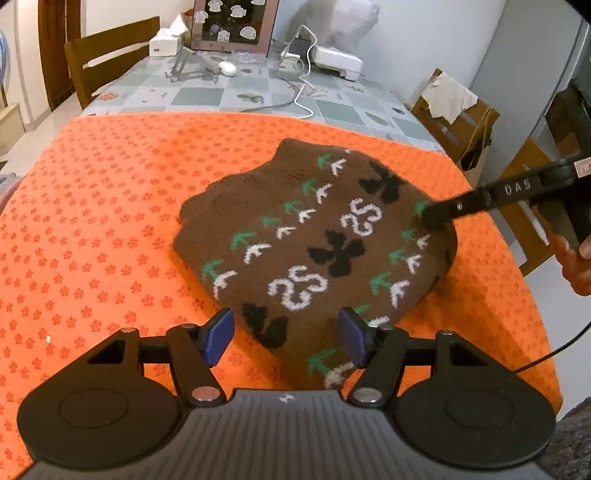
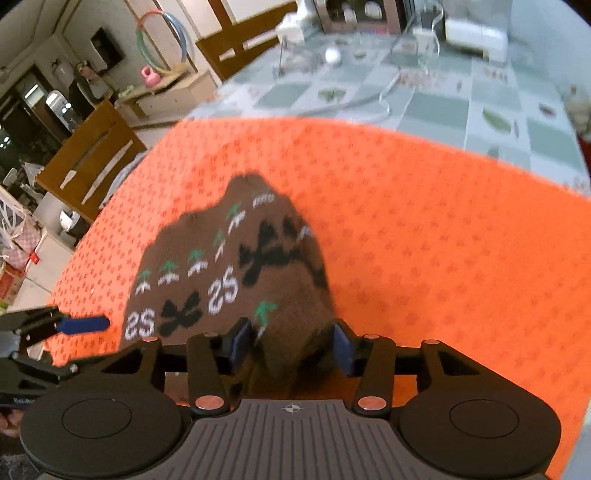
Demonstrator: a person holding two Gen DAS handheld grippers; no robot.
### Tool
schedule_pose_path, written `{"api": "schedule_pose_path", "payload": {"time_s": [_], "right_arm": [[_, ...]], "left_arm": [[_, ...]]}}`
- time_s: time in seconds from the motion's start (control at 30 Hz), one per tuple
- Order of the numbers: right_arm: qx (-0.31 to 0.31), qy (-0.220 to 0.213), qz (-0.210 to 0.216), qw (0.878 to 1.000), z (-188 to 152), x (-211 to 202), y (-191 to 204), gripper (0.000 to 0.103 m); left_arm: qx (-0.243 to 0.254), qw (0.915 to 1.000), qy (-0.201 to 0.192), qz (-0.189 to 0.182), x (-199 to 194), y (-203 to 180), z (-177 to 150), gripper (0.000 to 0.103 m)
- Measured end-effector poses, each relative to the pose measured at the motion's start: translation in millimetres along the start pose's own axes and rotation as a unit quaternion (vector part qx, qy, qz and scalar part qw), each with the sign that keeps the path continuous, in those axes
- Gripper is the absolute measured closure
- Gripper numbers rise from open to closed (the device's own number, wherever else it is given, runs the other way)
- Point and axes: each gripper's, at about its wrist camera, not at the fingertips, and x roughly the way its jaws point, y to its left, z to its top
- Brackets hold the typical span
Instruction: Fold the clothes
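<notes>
A brown knitted sweater (image 1: 314, 236) with green, white and black motifs lies folded in a thick bundle on an orange mat (image 1: 92, 221). My left gripper (image 1: 286, 338) stands open over the sweater's near edge, one blue pad on each side of that edge and no cloth pinched. In the right wrist view my right gripper (image 2: 291, 344) has a thick raised fold of the sweater (image 2: 221, 258) filling the gap between its pads. From the left wrist view the right gripper (image 1: 437, 218) sits at the sweater's right edge, held by a hand (image 1: 576, 266).
Beyond the mat, the checked tablecloth (image 1: 258, 92) carries a white cable (image 1: 304, 81), a white box (image 1: 338, 61), a tissue box (image 1: 166, 42) and a framed picture (image 1: 232, 24). Wooden chairs (image 1: 107, 55) stand around the table, and a paper bag (image 1: 476, 140) sits to the right.
</notes>
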Motion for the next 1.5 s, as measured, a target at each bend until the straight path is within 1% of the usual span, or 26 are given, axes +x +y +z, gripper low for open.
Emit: {"api": "schedule_pose_path", "payload": {"time_s": [0.07,0.13,0.17,0.2,0.3,0.33,0.47,0.57,0.63,0.67,0.7,0.77,0.87,0.93,1.03,1.1,1.13,1.17,1.23,1.27,1.3,1.33,1.37,1.43,1.47,1.5], "right_arm": [[-0.019,-0.021,-0.008,1.000,6.4,-0.8,1.6,0.056],[-0.022,-0.034,0.002,0.999,10.8,2.1,1.6,0.064],[-0.023,-0.039,0.008,0.999,12.9,3.8,1.4,0.071],[-0.024,-0.041,0.014,0.999,13.9,7.3,1.6,0.074],[-0.034,-0.024,0.021,0.999,13.6,28.8,3.7,0.075],[-0.039,-0.012,0.014,0.999,12.5,37.4,4.1,0.075],[-0.047,0.017,-0.008,0.999,8.3,61.1,-1.0,0.073],[-0.039,0.013,-0.004,0.999,11.9,57.1,-7.7,0.067],[-0.034,0.010,0.000,0.999,14.7,53.3,-12.1,0.056],[-0.031,0.008,0.001,0.999,16.1,51.4,-14.4,0.046],[-0.028,0.006,0.003,1.000,17.5,49.5,-16.6,0.041],[-0.022,0.002,0.007,1.000,20.3,45.7,-21.1,0.040],[-0.004,0.018,0.023,1.000,20.3,54.1,-26.7,0.038],[0.008,0.020,0.032,0.999,18.6,60.6,-29.0,0.038],[0.029,0.021,0.054,0.998,15.0,69.1,-31.4,0.039],[0.043,0.023,0.068,0.997,13.5,74.4,-33.0,0.040],[0.050,0.023,0.073,0.996,12.8,76.5,-33.9,0.042],[0.058,0.023,0.079,0.995,11.9,78.1,-34.8,0.048],[0.076,0.021,0.089,0.993,10.0,81.0,-37.0,0.048],[0.086,0.020,0.092,0.992,8.9,82.3,-38.4,0.050],[0.099,0.018,0.097,0.990,7.7,83.0,-40.2,0.058],[0.113,0.015,0.106,0.988,6.3,82.1,-41.3,0.065],[0.120,0.007,0.112,0.986,5.0,78.8,-40.6,0.079],[0.124,-0.012,0.116,0.985,3.0,69.0,-36.9,0.085],[0.126,-0.022,0.116,0.985,2.0,61.8,-34.1,0.086],[0.128,-0.031,0.115,0.985,1.0,54.4,-31.4,0.087]], "left_arm": [[0.004,1.0000,0.001,-0.002,1.7,-1.8,-0.6,0.033],[0.010,0.9999,0.004,-0.001,5.0,-3.4,-1.6,0.033],[0.014,0.9999,0.007,0.000,7.7,-4.2,-2.2,0.033],[0.019,0.9997,0.011,0.003,10.9,-5.4,-3.4,0.033],[0.030,0.9991,0.027,0.012,22.9,-7.9,-8.5,0.033],[0.030,0.9990,0.031,0.013,26.9,-7.5,-10.1,0.033],[0.018,0.9994,0.028,0.007,30.4,-2.9,-10.1,0.030],[0.004,1.0000,0.005,0.007,18.2,3.2,-6.8,0.030],[-0.012,0.9998,-0.017,0.007,7.8,10.4,-4.4,0.027],[-0.028,0.9993,-0.023,0.005,5.7,16.6,-2.8,0.024],[-0.045,0.9987,-0.024,0.003,5.7,22.6,-1.3,0.023],[-0.078,0.9968,-0.018,0.002,10.2,34.9,2.2,0.022],[-0.123,0.9925,0.002,-0.001,23.5,51.8,7.6,0.022],[-0.142,0.9898,0.001,-0.007,29.2,58.6,10.9,0.022],[-0.157,0.9873,0.011,-0.024,40.5,63.2,17.4,0.022],[-0.155,0.9873,0.019,-0.029,48.3,62.5,22.5,0.022],[-0.152,0.9876,0.023,-0.031,52.0,61.5,25.2,0.023],[-0.148,0.9881,0.025,-0.032,55.4,60.3,27.7,0.023],[-0.139,0.9893,0.028,-0.034,61.5,57.4,31.4,0.023],[-0.138,0.9895,0.028,-0.034,64.2,56.4,32.4,0.026],[-0.137,0.9897,0.025,-0.034,65.5,55.6,32.9,0.028],[-0.136,0.9899,0.021,-0.033,66.8,54.8,33.4,0.034],[-0.135,0.9902,0.017,-0.034,67.0,54.0,34.1,0.053],[-0.126,0.9915,0.007,-0.032,62.5,50.2,38.4,0.076],[-0.122,0.9920,0.002,-0.031,59.3,47.9,41.4,0.081],[-0.118,0.9925,-0.004,-0.034,55.3,45.5,45.1,0.081]]}}
